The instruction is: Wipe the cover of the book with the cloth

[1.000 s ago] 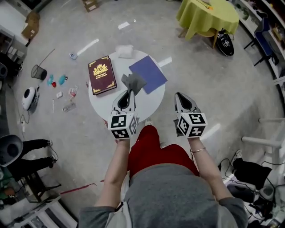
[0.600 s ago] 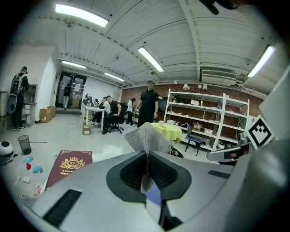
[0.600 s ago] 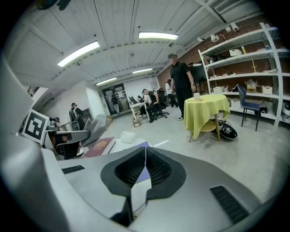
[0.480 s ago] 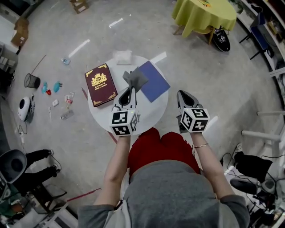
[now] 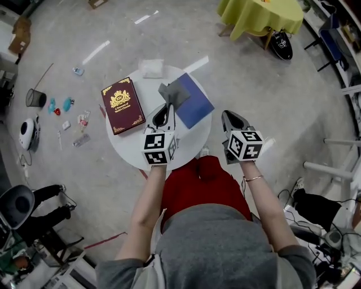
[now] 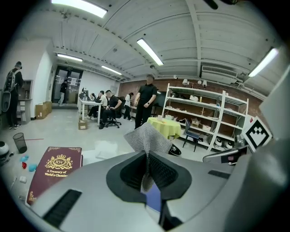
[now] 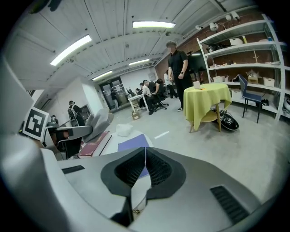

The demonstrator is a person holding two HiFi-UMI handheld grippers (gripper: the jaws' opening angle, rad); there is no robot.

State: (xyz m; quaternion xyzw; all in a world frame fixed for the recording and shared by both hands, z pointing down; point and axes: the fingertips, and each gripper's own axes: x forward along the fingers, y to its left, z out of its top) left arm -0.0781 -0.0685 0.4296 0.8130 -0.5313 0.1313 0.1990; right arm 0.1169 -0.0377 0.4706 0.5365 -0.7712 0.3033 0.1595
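Observation:
A maroon book (image 5: 120, 105) with a gold crest lies on the left of the round white table (image 5: 132, 148); it also shows in the left gripper view (image 6: 54, 166). My left gripper (image 5: 167, 110) is shut on a grey cloth (image 5: 172, 92), which hangs over the table's middle, right of the book. In its own view the cloth (image 6: 147, 138) fans up from between the pressed pads of the left gripper (image 6: 147, 157). My right gripper (image 5: 227, 117) hovers just off the table's right edge. The right gripper (image 7: 144, 152) is shut with nothing between its jaws.
A blue flat book or sheet (image 5: 193, 101) lies on the table's right half, partly under the cloth. A white crumpled wad (image 5: 151, 68) sits at the far edge. Small litter (image 5: 67, 115) and a wire bin (image 5: 35, 97) lie on the floor at left. A yellow-draped table (image 5: 260, 16) stands far right.
Both grippers have moved forward and a little lower. The cloth has travelled with the left gripper, farther over the blue sheet's corner. The right gripper stays shut and empty.

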